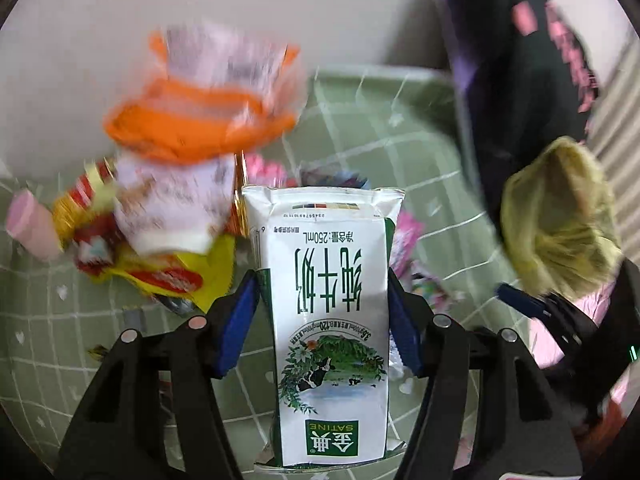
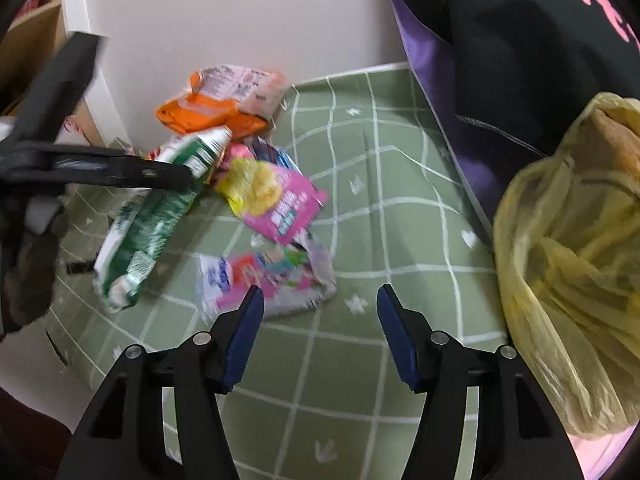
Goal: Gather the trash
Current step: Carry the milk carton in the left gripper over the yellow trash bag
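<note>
At the frame's bottom centre, the left claw [image 1: 322, 300] pinches a milk carton [image 1: 328, 320]; the right claw [image 2: 320, 320] hangs spread and empty. Wrappers [image 2: 276, 200] litter the green worktop [image 2: 380, 220] beyond. The flattened carton could slip before reaching the yellow bag [image 2: 572, 280] at right.

White-and-green milk carton [image 1: 328, 320], printed with a green meadow scene. Orange-and-white snack packet [image 1: 204, 120]. Pink-and-yellow wrapper [image 2: 276, 200]. Pale yellow plastic bag [image 2: 568, 272]. Green tablecloth [image 2: 380, 208], white grid with small white hearts. Blue gripper pads [image 2: 244, 336].
</note>
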### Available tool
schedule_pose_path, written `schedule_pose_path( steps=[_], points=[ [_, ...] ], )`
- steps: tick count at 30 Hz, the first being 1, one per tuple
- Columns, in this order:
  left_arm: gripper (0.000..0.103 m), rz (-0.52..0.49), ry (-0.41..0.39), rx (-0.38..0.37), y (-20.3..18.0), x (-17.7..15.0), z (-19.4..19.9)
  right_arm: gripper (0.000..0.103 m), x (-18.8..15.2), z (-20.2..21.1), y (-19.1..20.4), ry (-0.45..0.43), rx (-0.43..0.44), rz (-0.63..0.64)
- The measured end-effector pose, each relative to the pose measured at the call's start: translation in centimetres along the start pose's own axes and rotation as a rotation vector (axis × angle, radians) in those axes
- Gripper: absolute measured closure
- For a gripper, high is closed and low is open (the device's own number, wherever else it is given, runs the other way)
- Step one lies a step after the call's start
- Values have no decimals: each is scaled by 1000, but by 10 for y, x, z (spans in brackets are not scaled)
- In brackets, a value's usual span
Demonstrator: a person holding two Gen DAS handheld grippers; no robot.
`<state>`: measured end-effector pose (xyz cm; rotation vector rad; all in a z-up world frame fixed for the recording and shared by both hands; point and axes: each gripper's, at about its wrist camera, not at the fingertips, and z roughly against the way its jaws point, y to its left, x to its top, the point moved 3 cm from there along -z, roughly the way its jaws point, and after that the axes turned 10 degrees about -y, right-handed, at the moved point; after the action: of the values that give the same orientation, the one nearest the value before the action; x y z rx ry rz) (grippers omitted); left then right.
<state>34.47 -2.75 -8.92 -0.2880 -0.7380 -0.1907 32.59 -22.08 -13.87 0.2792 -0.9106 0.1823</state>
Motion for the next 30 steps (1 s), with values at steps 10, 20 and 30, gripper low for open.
schedule_pose_path(
  steps=[10, 20, 30],
  points=[
    [45, 68, -178, -93, 27, 4, 50, 78, 5, -55, 5, 87, -46, -23],
    [45, 80, -236, -215, 12, 31, 60, 99, 44, 23, 2, -68, -174, -39],
    [45, -91, -381, -583, -133, 119, 86, 99, 97, 195, -63, -266, -563, 26]
  ],
)
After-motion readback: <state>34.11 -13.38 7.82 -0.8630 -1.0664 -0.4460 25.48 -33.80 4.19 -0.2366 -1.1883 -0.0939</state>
